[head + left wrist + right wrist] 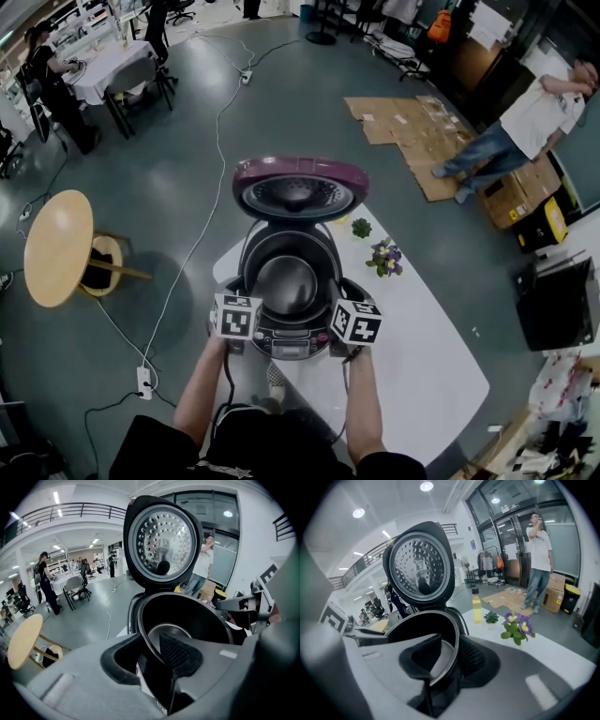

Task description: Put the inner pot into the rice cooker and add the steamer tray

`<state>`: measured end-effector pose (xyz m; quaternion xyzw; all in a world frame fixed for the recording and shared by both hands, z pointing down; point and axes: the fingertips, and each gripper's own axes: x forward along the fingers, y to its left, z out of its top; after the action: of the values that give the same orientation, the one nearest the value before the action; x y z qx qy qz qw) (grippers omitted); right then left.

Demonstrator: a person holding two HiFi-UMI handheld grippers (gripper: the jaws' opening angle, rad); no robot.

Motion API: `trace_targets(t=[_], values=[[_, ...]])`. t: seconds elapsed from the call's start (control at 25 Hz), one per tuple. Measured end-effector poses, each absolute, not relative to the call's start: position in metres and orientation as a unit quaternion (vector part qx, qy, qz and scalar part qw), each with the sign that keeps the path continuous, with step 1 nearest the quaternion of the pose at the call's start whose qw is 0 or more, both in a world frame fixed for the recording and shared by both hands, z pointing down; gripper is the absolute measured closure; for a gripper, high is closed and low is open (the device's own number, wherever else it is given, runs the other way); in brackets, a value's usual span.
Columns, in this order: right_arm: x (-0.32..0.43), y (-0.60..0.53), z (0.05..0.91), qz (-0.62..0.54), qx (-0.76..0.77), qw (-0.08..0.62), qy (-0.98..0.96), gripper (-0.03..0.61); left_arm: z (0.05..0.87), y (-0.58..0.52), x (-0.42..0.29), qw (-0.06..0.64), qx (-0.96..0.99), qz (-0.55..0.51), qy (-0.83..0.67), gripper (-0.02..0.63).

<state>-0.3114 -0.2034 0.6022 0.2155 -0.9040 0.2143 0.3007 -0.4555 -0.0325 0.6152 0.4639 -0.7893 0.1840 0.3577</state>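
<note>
Rim of inner pot (187, 616) clamped in left gripper (152, 654), merely straddled by right gripper (450, 658) with jaws parted, apparently to seat it level inside rice cooker (292, 345).

The cooker (292, 330) stands at the table's (422, 361) left end, with the pot (286, 281) in it and the lid (298, 190) raised behind. The flowers (385, 257) stand right of the cooker, the plant (362, 228) just behind them.
</note>
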Motion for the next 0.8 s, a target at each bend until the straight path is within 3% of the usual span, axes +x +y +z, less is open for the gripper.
trace_targets(t=[0.4, 0.8], values=[[-0.273, -0.196, 0.545, 0.162, 0.218, 0.234, -0.933, 0.454, 0.561, -0.031, -0.436, 0.287, 0.473, 0.155, -0.819, 0.477], [-0.197, -0.165, 0.461, 0.091, 0.226, 0.155, -0.957, 0.454, 0.47, -0.021, -0.359, 0.175, 0.513, 0.132, -0.83, 0.477]])
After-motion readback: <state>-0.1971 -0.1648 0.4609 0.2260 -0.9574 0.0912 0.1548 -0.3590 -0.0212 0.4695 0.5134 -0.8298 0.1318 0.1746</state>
